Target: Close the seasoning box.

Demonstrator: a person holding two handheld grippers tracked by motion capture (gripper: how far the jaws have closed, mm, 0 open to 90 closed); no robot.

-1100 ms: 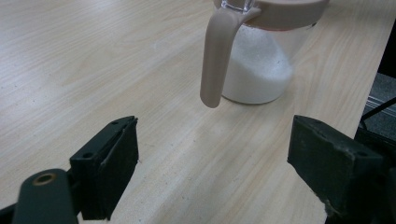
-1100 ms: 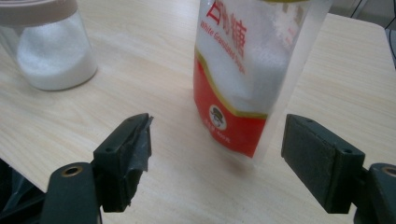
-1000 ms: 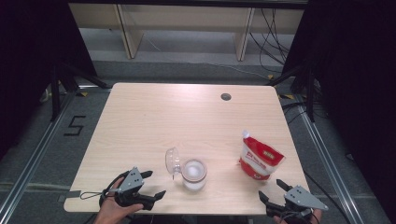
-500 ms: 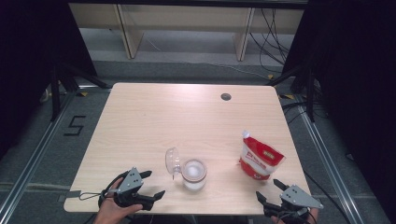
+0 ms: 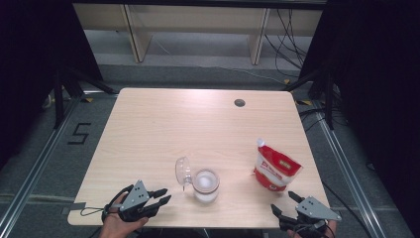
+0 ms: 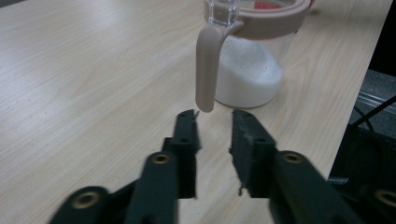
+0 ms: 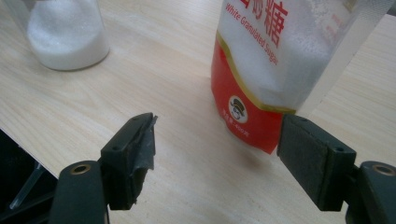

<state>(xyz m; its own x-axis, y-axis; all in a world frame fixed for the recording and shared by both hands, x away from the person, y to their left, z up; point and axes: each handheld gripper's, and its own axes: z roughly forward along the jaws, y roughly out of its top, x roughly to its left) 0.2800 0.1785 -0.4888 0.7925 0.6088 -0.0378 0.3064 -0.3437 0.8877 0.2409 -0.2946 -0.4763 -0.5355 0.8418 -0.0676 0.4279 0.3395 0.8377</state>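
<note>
Left gripper at the table's near edge, jaws just narrowed to a small gap with nothing between them, tips just short of the sugar jar's pink handle. Jar lid hinged open. Right gripper spread wide and empty, just before the white granulated sugar pouch.

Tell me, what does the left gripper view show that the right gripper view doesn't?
Left gripper view: a pink handle and pink rim, seen close up. Right gripper view: the sugar bag with its red-and-white printed label. Shared: the clear jar holding white sugar, standing on the wooden table.
</note>
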